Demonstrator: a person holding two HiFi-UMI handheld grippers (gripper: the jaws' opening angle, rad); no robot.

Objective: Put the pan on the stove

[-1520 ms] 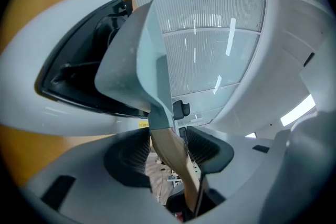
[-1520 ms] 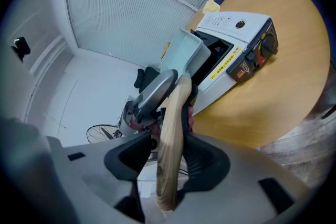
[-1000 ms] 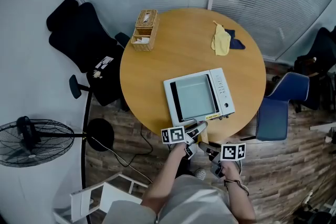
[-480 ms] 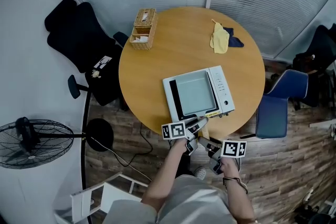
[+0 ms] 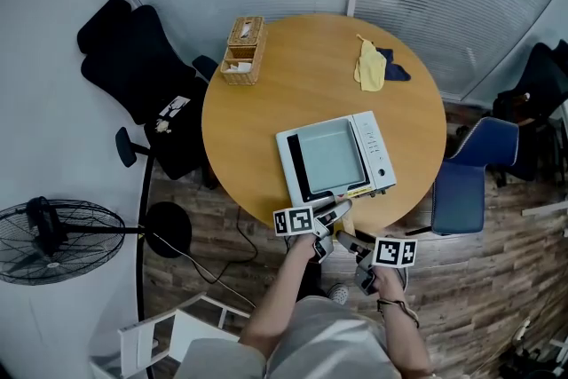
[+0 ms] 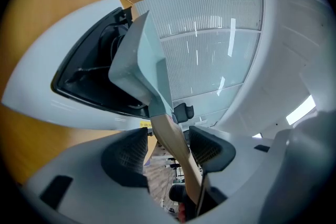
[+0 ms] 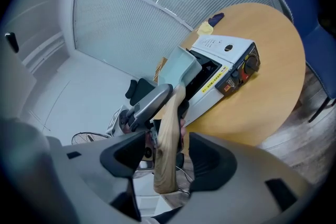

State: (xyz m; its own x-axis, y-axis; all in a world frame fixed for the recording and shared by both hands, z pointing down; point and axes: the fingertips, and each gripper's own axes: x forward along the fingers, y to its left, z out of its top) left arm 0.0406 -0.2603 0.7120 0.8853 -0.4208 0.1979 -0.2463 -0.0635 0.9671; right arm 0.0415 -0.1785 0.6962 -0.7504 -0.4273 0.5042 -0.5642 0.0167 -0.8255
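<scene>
- Over at the far left there's just a floor fan point(image 5: 53, 240) and a black chair point(image 5: 133, 58), both well clear of the round wooden surface point(image 5: 266, 102). A wicker basket point(image 5: 244, 49) sits at its left edge. None of it matters for the job.
- Middle of the surface: the square pale pan point(image 5: 328, 160) is sitting on the white stove point(image 5: 377, 151), so the placing looks done. Its wooden handle point(image 6: 163, 126) sticks out past the near edge toward the person.
- The pan looks like thin stiff metal, probably light. With a handle that long, the weight would hang out front and want to tip. The handle is the obvious place to grab, close to the pan body. The stove top looks smooth, so a nudge could slide the pan.
- Left gripper point(image 6: 168, 150): jaws opening, with the handle running between them. It leans near the right pad and there's a clear gap on the other side, so nothing's clamped.
- Right gripper point(image 7: 168, 161): jaws also opening, further down the same handle. There's space on both sides, so no grip there either.
- Right side: a yellow cloth point(image 5: 371, 67) lies on the far edge and a blue chair point(image 5: 470, 182) is tucked in beside the surface.
- Hard to tell: whether the pan sits flat and centred. The stove's panel print is too small to read, and the handle's near end is cut off behind the gripper bodies.
</scene>
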